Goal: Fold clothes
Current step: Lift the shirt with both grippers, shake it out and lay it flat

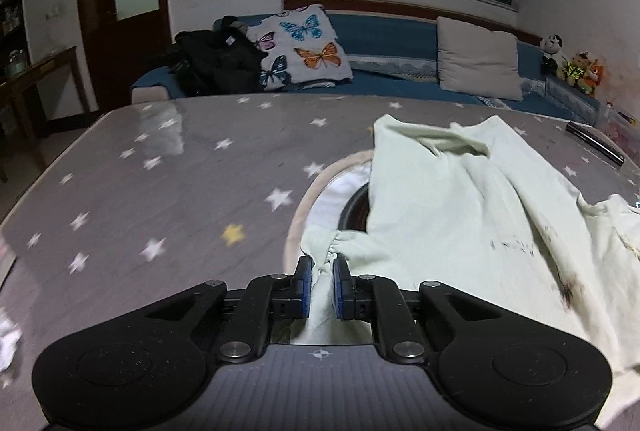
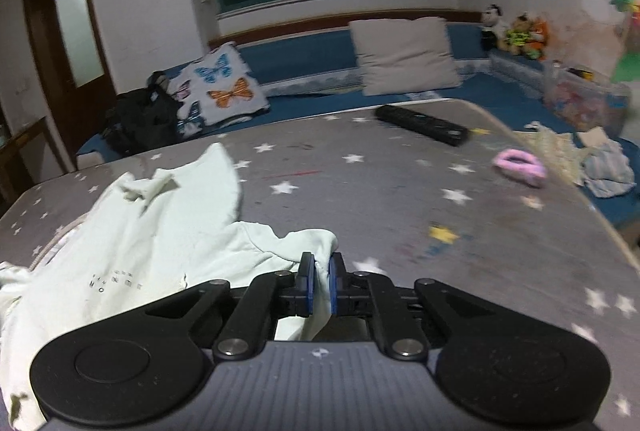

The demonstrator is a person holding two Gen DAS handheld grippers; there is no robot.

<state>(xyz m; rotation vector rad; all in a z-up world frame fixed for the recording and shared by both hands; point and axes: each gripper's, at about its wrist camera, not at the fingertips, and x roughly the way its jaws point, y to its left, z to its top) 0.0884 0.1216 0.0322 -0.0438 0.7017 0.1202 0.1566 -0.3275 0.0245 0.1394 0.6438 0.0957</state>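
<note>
A pale mint-green garment lies crumpled on the grey star-patterned table, with small dark print and dark stains on it. My left gripper is shut on a gathered edge of the garment, and cloth bunches between its blue pads. In the right wrist view the same garment spreads to the left. My right gripper is shut on another edge of it, with fabric pinched between the pads. Both grippers sit low over the table.
A round printed patch on the tablecloth shows beside the garment. A black remote and a pink ring-shaped object lie on the table's far right. Behind stand a blue sofa with cushions, dark clothes, plush toys, and a clothes pile.
</note>
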